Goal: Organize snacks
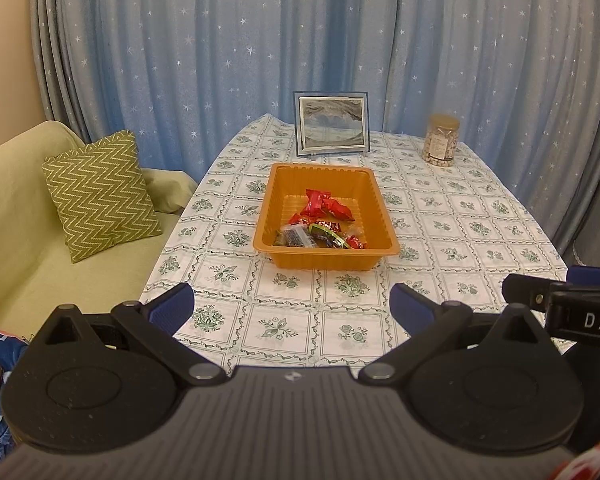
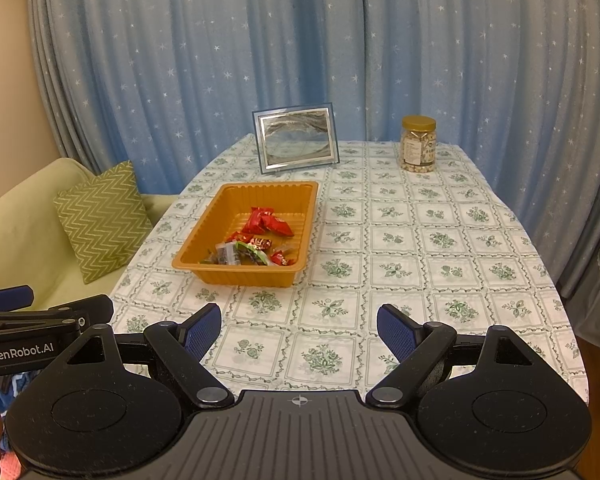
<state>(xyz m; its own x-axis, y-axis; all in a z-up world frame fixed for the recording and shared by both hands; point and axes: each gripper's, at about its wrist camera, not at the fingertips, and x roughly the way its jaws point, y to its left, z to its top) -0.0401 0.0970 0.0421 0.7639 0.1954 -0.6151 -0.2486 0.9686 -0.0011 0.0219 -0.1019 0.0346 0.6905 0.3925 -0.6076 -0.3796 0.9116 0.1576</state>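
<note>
An orange plastic tray point(image 1: 274, 184) point(image 2: 216, 204) sits on the table with several wrapped snacks inside. Red packets point(image 1: 325, 205) point(image 2: 266, 221) lie mid-tray; mixed wrappers point(image 1: 320, 236) point(image 2: 248, 254) lie at its near end. My left gripper point(image 1: 292, 304) hovers open over the near table edge, short of the tray, with nothing between its blue pads. My right gripper point(image 2: 299, 328) is open and empty too, to the right of the tray. In the left wrist view the right gripper point(image 1: 572, 296) shows at the right edge; in the right wrist view the left gripper point(image 2: 28, 308) shows at the left edge.
A framed picture point(image 1: 332, 124) point(image 2: 296, 140) stands behind the tray. A clear jar with a gold lid point(image 1: 440, 140) point(image 2: 418, 144) stands at the back right. A green sofa with a zigzag cushion point(image 1: 100, 196) point(image 2: 104, 220) is left of the table. Blue starred curtains hang behind.
</note>
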